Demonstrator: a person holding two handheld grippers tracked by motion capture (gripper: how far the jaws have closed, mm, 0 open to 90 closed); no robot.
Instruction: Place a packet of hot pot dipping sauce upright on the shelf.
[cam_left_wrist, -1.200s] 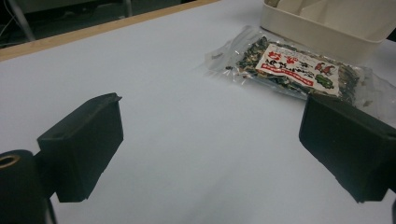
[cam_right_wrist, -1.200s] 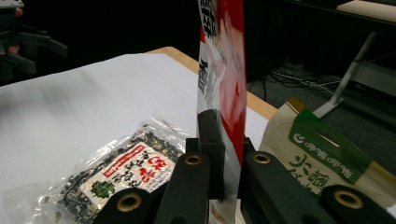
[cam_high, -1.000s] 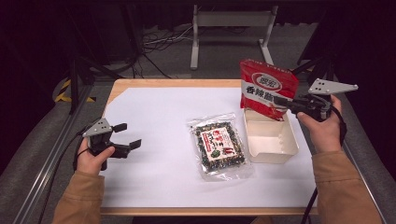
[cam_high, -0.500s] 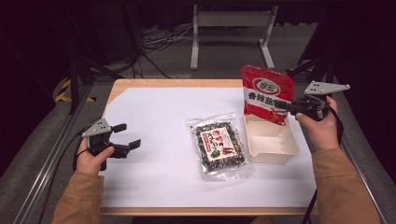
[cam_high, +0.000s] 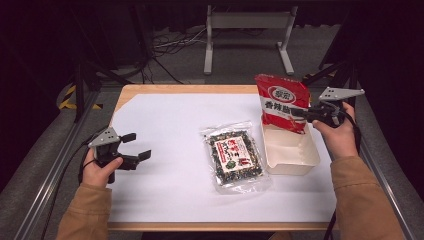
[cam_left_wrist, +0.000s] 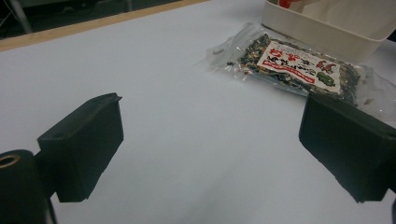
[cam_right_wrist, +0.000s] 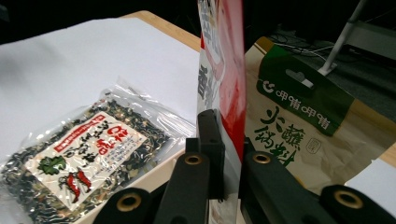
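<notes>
Now red packet (cam_high: 281, 102) sits lower over box (cam_high: 290, 150)

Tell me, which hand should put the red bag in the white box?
Probably the right. The right gripper is shut on the red bag, right above the white box. The left gripper sits open and empty, far across the table.

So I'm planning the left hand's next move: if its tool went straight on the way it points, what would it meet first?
Probably the clear dried-mix packet, lying flat across bare white paper from the open left tool; the white box sits just behind it.
</notes>
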